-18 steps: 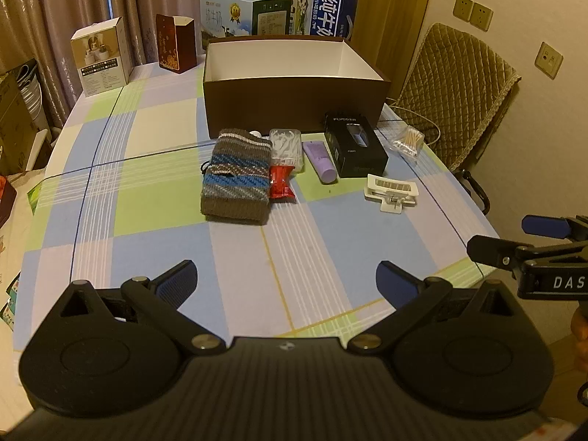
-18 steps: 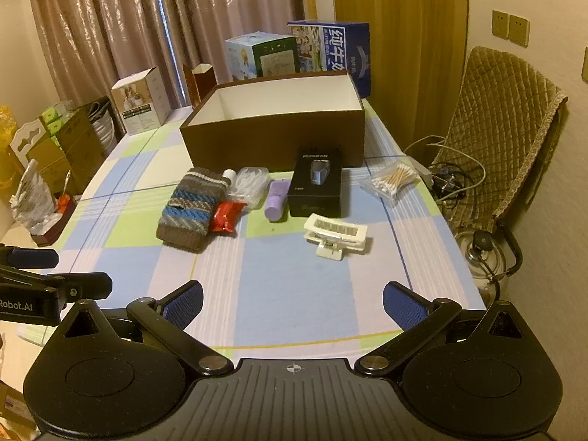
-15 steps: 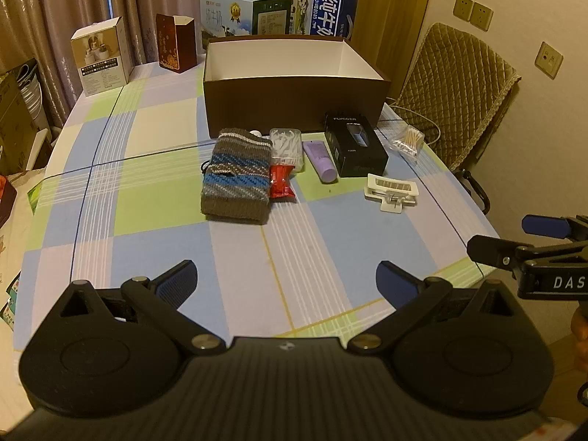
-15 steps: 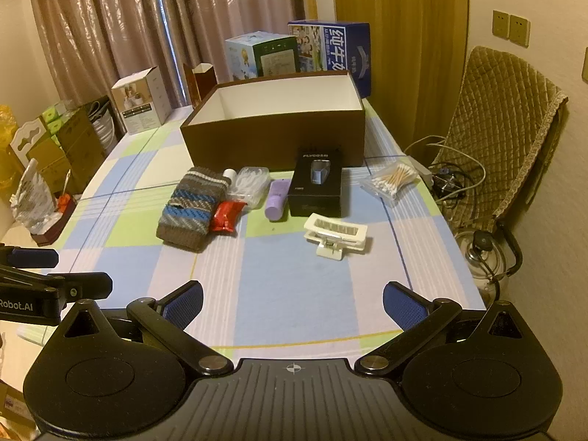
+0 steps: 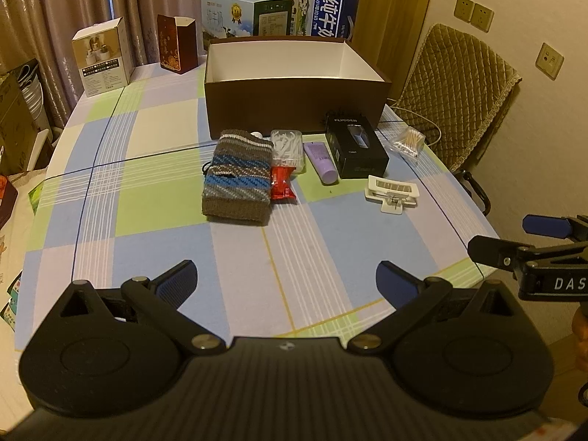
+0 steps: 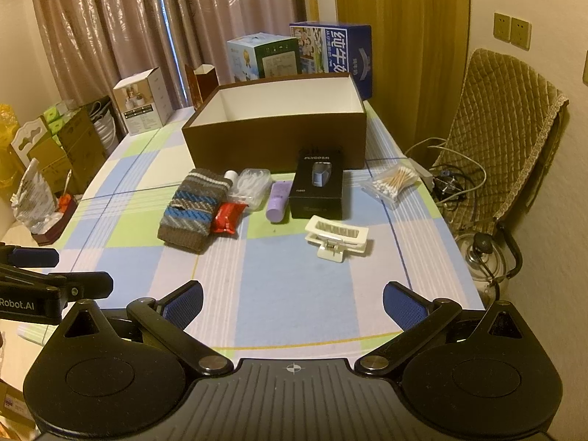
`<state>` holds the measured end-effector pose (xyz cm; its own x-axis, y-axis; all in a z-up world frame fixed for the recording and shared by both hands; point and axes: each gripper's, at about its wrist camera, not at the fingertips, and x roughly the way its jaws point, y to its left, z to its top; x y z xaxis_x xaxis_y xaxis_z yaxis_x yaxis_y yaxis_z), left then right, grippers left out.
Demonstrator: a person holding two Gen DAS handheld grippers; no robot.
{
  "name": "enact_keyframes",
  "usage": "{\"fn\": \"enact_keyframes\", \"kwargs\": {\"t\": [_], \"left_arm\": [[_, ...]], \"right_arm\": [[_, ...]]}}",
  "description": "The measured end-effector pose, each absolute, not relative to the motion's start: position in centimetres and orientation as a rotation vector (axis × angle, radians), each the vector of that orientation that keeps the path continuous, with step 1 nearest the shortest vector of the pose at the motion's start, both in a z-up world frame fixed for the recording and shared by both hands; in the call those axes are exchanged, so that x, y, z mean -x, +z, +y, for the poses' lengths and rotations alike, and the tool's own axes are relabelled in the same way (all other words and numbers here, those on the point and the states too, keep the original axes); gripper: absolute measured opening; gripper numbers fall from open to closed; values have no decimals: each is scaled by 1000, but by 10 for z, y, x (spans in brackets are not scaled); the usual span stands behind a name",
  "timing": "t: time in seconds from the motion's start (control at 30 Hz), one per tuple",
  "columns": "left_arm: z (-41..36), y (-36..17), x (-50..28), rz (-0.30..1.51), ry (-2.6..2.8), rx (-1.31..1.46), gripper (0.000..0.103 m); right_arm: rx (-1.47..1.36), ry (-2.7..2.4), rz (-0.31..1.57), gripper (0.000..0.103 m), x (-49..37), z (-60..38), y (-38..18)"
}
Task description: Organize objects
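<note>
An open brown box (image 5: pixel 294 103) (image 6: pixel 275 136) with a white inside stands mid-table. In front of it lie a striped knit pouch (image 5: pixel 237 178) (image 6: pixel 193 207), a red packet (image 5: pixel 282 183) (image 6: pixel 228 217), a clear pack of floss picks (image 5: pixel 287 145) (image 6: pixel 250 185), a lilac tube (image 5: pixel 321 161) (image 6: pixel 278 201), a black shaver box (image 5: pixel 355 147) (image 6: pixel 319 187), a white hair clip (image 5: pixel 391 193) (image 6: pixel 336 239) and a bag of cotton swabs (image 5: pixel 407 141) (image 6: pixel 391 183). My left gripper (image 5: pixel 284 279) and right gripper (image 6: pixel 292 299) hover open over the table's near edge, holding nothing.
Cartons (image 5: pixel 279 13) and small boxes (image 5: pixel 103 57) line the table's far edge. A padded chair (image 6: pixel 511 139) with cables and a kettle (image 6: pixel 481 257) stands right of the table. Boxes are stacked on the floor at left (image 6: pixel 66 147). The checked tablecloth (image 6: pixel 294 294) lies bare near me.
</note>
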<state>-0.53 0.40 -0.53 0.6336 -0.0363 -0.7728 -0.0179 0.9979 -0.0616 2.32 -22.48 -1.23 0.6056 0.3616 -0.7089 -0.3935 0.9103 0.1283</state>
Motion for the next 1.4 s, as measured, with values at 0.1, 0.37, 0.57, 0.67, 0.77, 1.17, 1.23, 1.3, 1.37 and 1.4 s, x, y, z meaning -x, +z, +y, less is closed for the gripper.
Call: {"fn": "enact_keyframes", "kwargs": {"t": [0.1, 0.37, 0.57, 0.67, 0.77, 1.17, 1.23, 1.3, 1.37, 1.4], "left_arm": [[4, -6, 6, 887, -9, 65, 102], [2, -4, 5, 889, -7, 63, 102], [0, -2, 3, 894, -2, 65, 102], [-1, -2, 2, 895, -1, 65, 102], [-1, -2, 2, 895, -1, 66, 102], [-4, 0, -8, 902, 9, 68, 102], [-5, 0, -13, 905, 14, 70, 102], [-6, -1, -16, 906, 19, 72, 102], [-6, -2, -19, 907, 24, 74, 102], [-7, -2, -20, 907, 26, 74, 102]], "right_arm": [[41, 437, 811, 101, -23, -225, -12], [42, 438, 811, 101, -23, -226, -12], [43, 440, 811, 101, -23, -226, -12], [40, 443, 815, 101, -24, -227, -13], [39, 444, 815, 101, -25, -229, -13], [33, 453, 820, 101, -33, -234, -15], [33, 455, 822, 101, -37, -236, -15], [31, 459, 825, 101, -42, -237, -15], [30, 462, 828, 101, -46, -237, -15], [30, 464, 829, 101, -49, -237, -15]]}}
